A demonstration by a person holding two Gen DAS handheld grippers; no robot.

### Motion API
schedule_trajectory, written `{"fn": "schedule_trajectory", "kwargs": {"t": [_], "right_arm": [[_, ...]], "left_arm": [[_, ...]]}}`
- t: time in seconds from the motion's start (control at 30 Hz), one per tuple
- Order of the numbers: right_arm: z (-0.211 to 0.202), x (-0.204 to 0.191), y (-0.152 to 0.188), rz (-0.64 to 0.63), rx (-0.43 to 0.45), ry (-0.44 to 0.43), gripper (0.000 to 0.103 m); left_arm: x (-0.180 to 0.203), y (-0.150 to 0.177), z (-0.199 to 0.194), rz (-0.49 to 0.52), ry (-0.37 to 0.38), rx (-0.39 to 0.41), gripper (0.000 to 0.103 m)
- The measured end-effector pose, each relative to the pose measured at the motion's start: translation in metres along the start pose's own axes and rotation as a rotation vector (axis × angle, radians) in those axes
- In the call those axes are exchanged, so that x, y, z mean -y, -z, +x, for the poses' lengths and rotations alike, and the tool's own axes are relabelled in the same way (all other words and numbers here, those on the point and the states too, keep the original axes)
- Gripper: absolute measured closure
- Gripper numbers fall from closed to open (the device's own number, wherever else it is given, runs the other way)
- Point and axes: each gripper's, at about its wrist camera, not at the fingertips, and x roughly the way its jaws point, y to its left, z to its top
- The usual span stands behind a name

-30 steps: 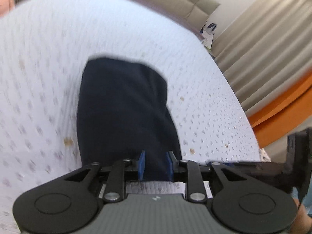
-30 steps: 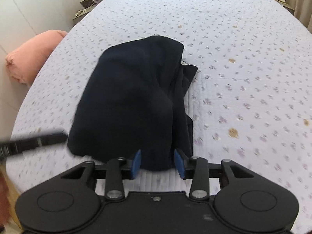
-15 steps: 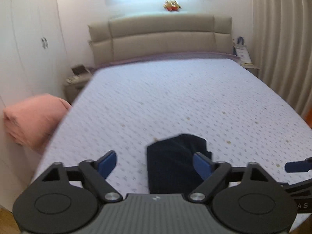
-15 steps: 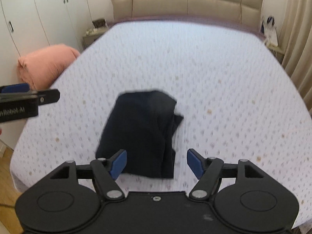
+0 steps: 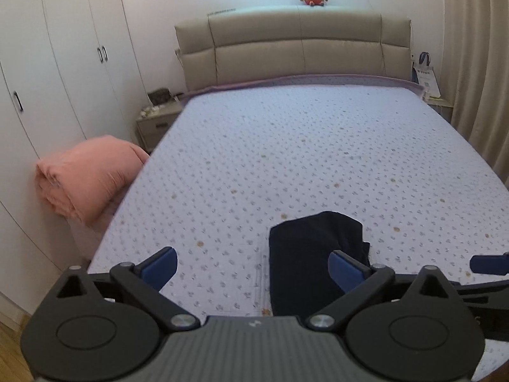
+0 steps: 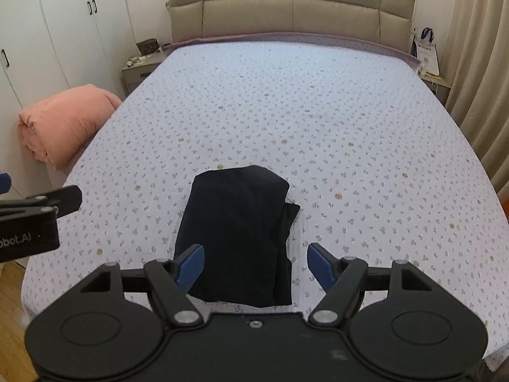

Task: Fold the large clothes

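Note:
A dark navy garment [image 6: 241, 232] lies folded into a compact rectangle near the foot of the bed, also in the left wrist view [image 5: 313, 254]. My left gripper [image 5: 253, 265] is open and empty, held back above the bed's near edge, left of the garment. My right gripper [image 6: 256, 262] is open and empty, held back above the garment's near end. The left gripper's body shows at the left edge of the right wrist view [image 6: 35, 222]; a blue fingertip of the right gripper shows at the right edge of the left wrist view [image 5: 488, 262].
The bed [image 6: 318, 111] has a white spotted cover and a beige headboard [image 6: 289, 6]. A rolled pink quilt [image 6: 60, 124] lies off its left side. White wardrobes [image 5: 47, 63], a nightstand [image 5: 157, 121], curtains [image 6: 477, 63] and wood floor [image 6: 12, 302] surround it.
Both grippers let go of the folded garment, opened wide and pulled back and up from it. The views now take in the whole bed and headboard.

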Motion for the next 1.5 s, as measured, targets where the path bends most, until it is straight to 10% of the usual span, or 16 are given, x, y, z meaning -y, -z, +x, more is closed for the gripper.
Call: {"fn": "schedule_trajectory", "kwargs": {"t": [0.5, 1.5], "right_arm": [[0.026, -0.010, -0.011, 0.064, -0.054, 0.058, 0.018], [0.060, -0.028, -0.032, 0.066, -0.124, 0.101, 0.018]], "left_arm": [[-0.016, -0.015, 0.049, -0.008, 0.135, -0.052, 0.001], [-0.034, -0.040, 0.105, 0.044, 0.132, -0.079, 0.003]]}}
